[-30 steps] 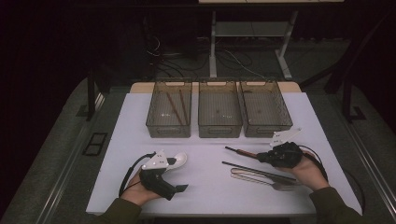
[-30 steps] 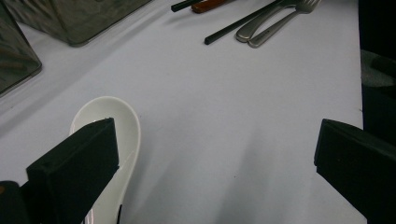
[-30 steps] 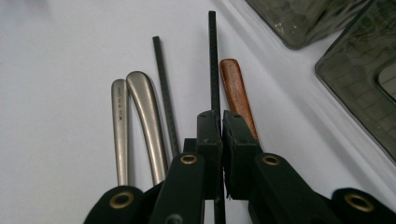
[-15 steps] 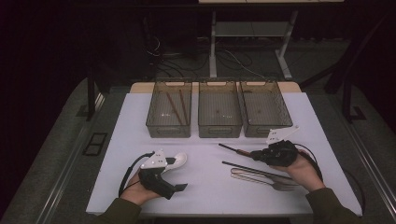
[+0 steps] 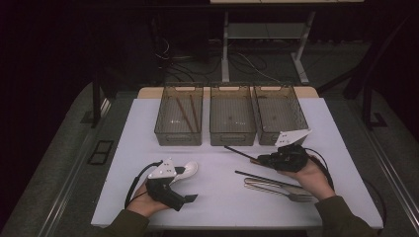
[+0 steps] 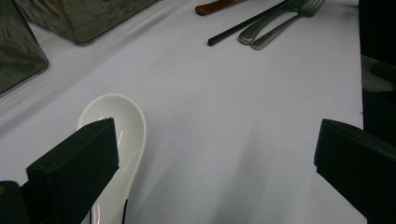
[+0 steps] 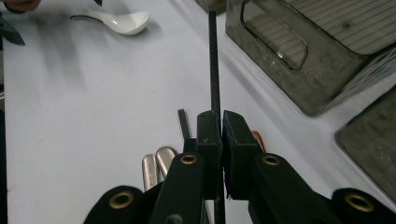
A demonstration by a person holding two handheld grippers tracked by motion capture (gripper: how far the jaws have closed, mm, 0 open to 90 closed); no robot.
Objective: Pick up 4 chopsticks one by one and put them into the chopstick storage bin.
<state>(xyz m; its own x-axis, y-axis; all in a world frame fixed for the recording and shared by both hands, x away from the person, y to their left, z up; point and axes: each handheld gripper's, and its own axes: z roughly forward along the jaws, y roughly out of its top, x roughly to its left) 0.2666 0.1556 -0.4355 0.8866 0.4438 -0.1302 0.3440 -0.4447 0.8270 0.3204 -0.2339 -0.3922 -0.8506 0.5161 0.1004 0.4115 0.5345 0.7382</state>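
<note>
A black chopstick is held in the right gripper above the white counter.

Nearest, the left gripper [image 5: 190,198] is rested on the counter [image 5: 217,207] with its jaws wide open and empty, a white spoon [image 6: 116,140] just beside one jaw. Farther right, a fork [image 5: 276,190] and a second chopstick [image 5: 262,178] are laid. The right gripper [image 7: 220,135] is closed on the black chopstick [image 7: 213,60], which is pointed toward three trays [image 5: 232,136] behind.

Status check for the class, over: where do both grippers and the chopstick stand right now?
Right gripper shut on black chopstick, lifted off table. Left gripper open beside white spoon. Nothing between chopstick and bins.
</note>
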